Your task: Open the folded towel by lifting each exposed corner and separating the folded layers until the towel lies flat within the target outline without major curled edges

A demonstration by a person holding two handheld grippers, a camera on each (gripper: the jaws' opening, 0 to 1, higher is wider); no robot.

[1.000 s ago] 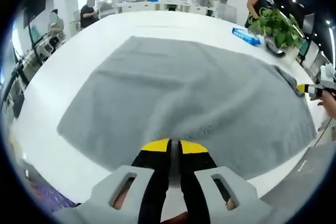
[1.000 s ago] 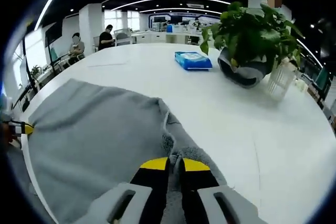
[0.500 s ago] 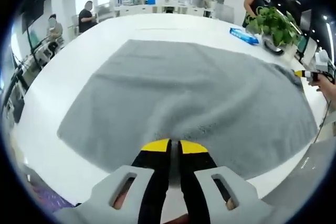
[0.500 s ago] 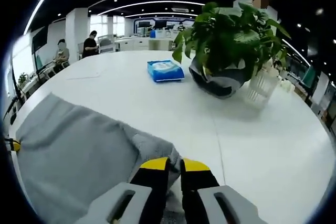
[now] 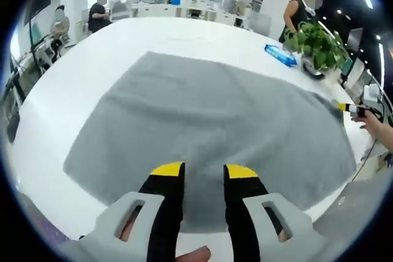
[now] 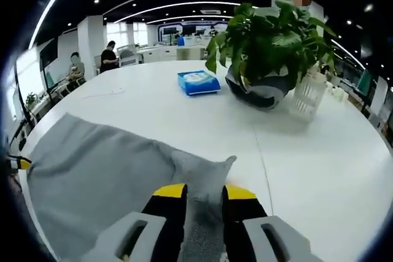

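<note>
The grey towel (image 5: 209, 108) lies spread out and nearly flat on the white table (image 5: 55, 108). My left gripper (image 5: 204, 173) stands open just above the towel's near edge, with nothing between its fingers. My right gripper (image 6: 206, 191) is open too, and a pointed towel corner (image 6: 222, 167) lies slack on the table between its fingers. That corner still stands up a little. The right gripper (image 5: 351, 108), held by a hand, shows at the towel's far right corner in the left gripper view. A yellow tip of the left gripper (image 6: 19, 162) peeks in at the right gripper view's left edge.
A potted plant (image 6: 270, 41) in a dark pot, a blue wipes pack (image 6: 198, 81) and a white ribbed cup (image 6: 307, 97) stand on the table beyond the towel's right corner. People sit and stand at desks behind the table. The table's near edge runs just under my left gripper.
Both grippers have opened and let go of the towel. The right corner dropped onto the table, and the towel's near edge now lies flat under the left gripper.
</note>
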